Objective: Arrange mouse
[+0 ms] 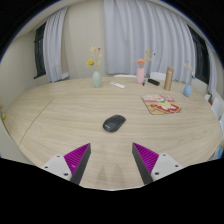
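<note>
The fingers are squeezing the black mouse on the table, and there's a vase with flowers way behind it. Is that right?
Not quite. The gripper view shows the fingers open and empty; the black mouse lies untouched on the table, just beyond them. The vase with flowers does stand far behind it.

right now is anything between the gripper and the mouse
No. In the gripper view, only bare table lies between the open gripper and the mouse just ahead.

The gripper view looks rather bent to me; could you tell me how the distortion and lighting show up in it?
In the gripper view, wide-angle distortion bows the table edge and curtains; lighting is soft and even, with only a faint shadow under the mouse, which stays sharp; the open gripper casts faint shadows below its fingers.
</note>
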Tool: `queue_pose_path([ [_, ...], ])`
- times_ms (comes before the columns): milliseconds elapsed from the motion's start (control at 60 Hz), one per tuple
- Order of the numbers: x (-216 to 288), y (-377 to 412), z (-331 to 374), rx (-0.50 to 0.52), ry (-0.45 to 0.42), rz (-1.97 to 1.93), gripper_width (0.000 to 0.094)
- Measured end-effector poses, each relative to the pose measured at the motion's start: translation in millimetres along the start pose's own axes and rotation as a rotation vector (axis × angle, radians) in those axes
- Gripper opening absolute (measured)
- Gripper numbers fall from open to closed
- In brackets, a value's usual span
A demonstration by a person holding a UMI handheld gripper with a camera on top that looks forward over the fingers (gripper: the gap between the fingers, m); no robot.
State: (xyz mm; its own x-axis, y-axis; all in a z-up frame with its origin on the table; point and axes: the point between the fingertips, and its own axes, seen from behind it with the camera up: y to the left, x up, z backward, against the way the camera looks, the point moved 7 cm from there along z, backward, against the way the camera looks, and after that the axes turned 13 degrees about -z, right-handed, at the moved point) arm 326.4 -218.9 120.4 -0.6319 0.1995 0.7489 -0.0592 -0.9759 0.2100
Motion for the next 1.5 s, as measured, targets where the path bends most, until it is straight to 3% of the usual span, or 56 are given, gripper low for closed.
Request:
queue_pose_path([
  [167,7,15,-43,-0.006,-0.029,0.005,0.0858],
  [783,53,24,-201,-0.081,0.027,-0.076,0.0857],
  [867,57,28,-211,-0.073,0.035,-0.069,0.0781],
  [983,60,22,-218,-0.111,0.028,-0.026,0.0494],
  [1200,62,22,-217,-0.103,0.044,0.002,0.0382],
  [1300,68,20,-208,-0.102,0.055,0.003,0.0372],
  [1500,152,0,-171,-0.087,-0.025,-0.004,0.0374],
])
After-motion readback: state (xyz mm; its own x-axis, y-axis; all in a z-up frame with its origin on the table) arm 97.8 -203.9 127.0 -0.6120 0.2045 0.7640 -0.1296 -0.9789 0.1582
